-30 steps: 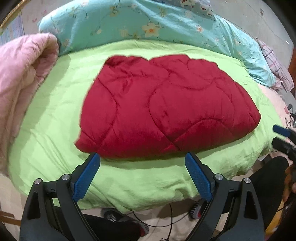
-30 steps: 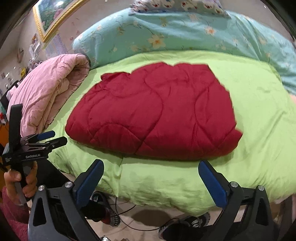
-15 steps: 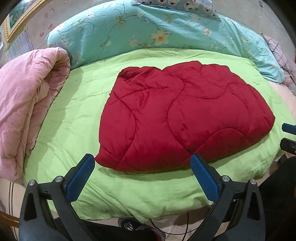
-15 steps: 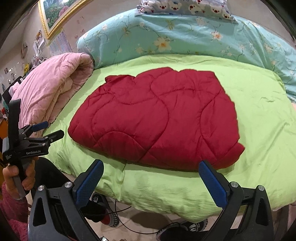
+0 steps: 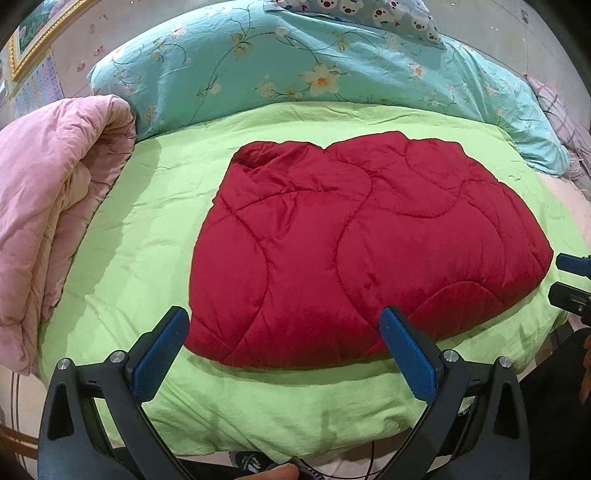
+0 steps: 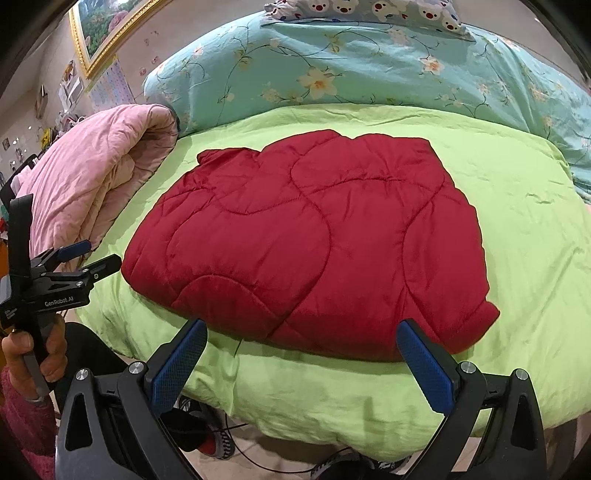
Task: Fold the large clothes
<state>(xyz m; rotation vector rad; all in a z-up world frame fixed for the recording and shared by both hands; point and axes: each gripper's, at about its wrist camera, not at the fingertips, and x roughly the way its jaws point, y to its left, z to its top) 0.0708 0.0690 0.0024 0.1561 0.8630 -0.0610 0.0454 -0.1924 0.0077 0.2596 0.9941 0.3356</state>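
A red quilted garment [image 5: 369,240] [image 6: 314,240] lies folded into a compact rounded slab on the lime-green bed cover [image 5: 147,221] [image 6: 517,221]. My left gripper [image 5: 282,317] hovers open over the garment's near left edge, with nothing pressed between its blue pads. My right gripper [image 6: 301,326] is open just above the near edge on the right side, also empty. In the right wrist view the left gripper [image 6: 85,258] shows at the left, held by a hand. In the left wrist view the right gripper [image 5: 572,277] peeks in at the right edge.
A rolled pink quilt [image 5: 48,221] [image 6: 99,173] lies along the bed's left side. A teal floral duvet [image 5: 295,62] [image 6: 369,62] and a bear-print pillow [image 5: 369,14] fill the far end. Shoes [image 6: 218,443] and a cable lie on the floor below the bed's near edge.
The left gripper's jaws have spread a little wider. In the left wrist view the garment has slid right and looms larger. The right gripper has come slightly lower toward the garment's near edge.
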